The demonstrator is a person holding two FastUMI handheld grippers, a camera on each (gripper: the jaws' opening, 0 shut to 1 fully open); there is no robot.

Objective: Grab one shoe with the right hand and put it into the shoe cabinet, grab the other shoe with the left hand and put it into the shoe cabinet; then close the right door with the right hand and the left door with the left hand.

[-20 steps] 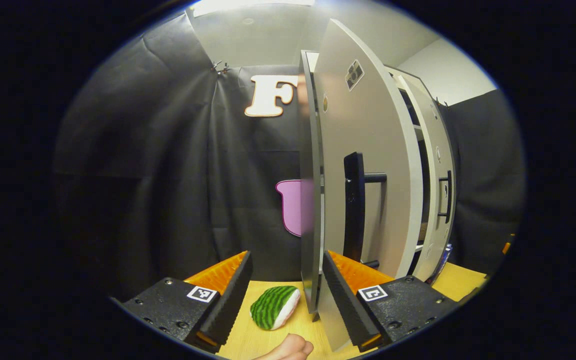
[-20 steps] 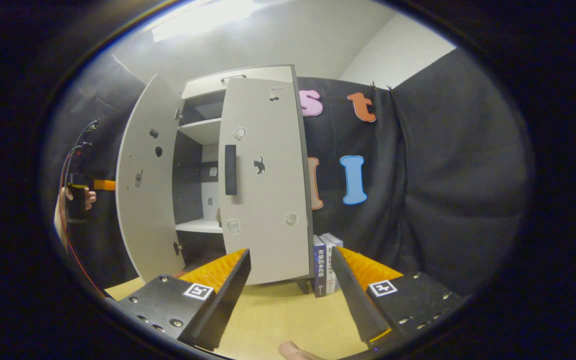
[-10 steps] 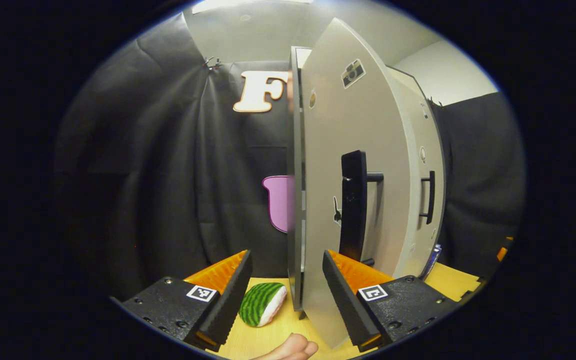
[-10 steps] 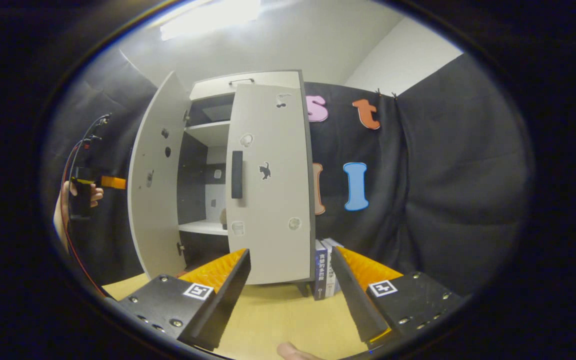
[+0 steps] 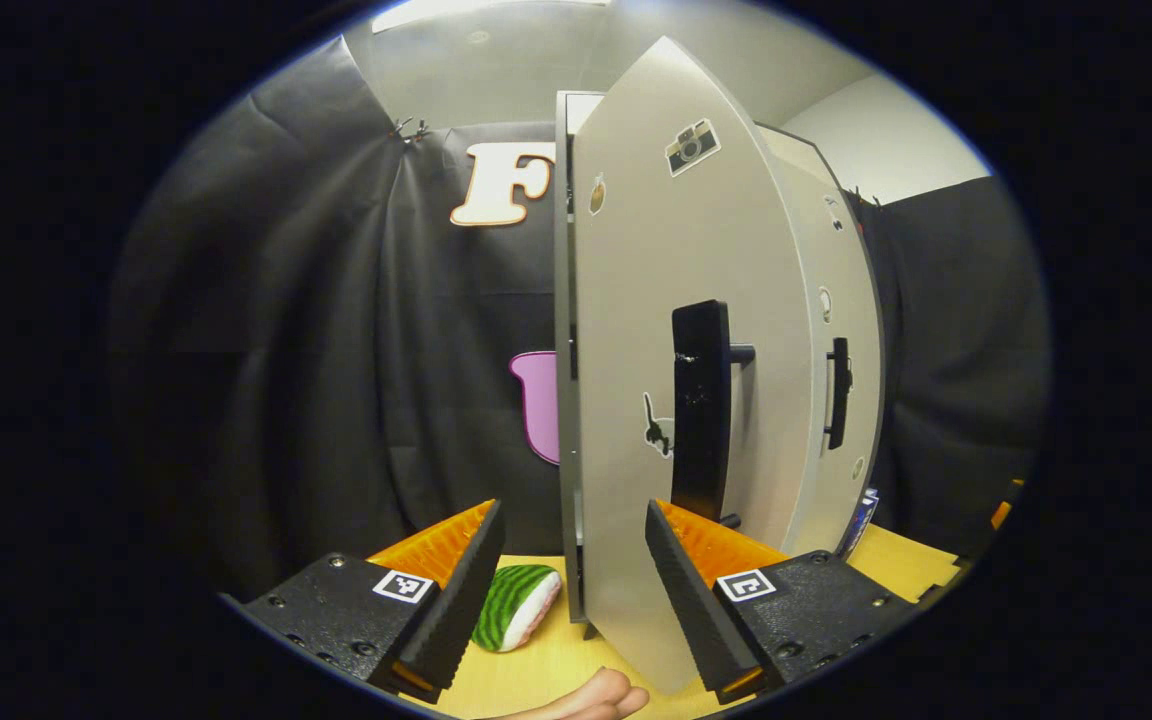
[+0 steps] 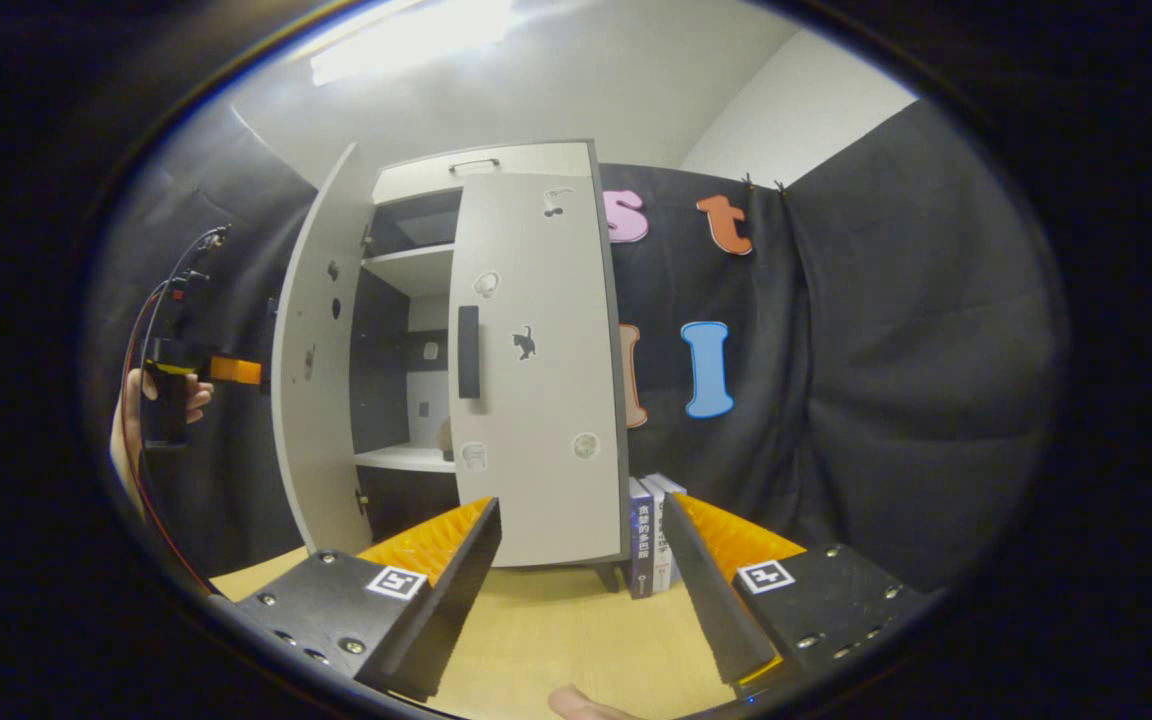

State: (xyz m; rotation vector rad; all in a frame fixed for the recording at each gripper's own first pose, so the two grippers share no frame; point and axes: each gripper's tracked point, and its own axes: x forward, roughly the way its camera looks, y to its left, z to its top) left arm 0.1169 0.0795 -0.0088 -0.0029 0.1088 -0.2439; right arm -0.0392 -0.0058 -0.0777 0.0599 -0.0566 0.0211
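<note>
The grey shoe cabinet (image 6: 481, 160) stands on the wooden table (image 6: 556, 640). Its right door (image 6: 536, 370) sits nearly flush with the front. The left door (image 6: 311, 400) stands partly open, and dark shelves (image 6: 406, 458) show in the gap. A small pale shape (image 6: 446, 437) on the lower shelf peeks past the right door; I cannot tell what it is. A hand holds my left gripper (image 6: 236, 370) against the left door's outer face. In the left gripper view that door (image 5: 636, 400) with its black handle (image 5: 701, 410) fills the middle, and my left gripper (image 5: 571, 590) is open astride its lower edge. My right gripper (image 6: 581, 590) is open and empty, short of the cabinet.
A green striped, watermelon-like object (image 5: 514, 620) lies on the table left of the cabinet. Upright books (image 6: 651, 540) stand against the cabinet's right side. Red and black cables (image 6: 151, 300) hang beside the left gripper. Black cloth walls close in on all sides.
The left door has swung further toward shut, with my left gripper following it. The gap into the cabinet has narrowed. My right gripper has barely moved.
</note>
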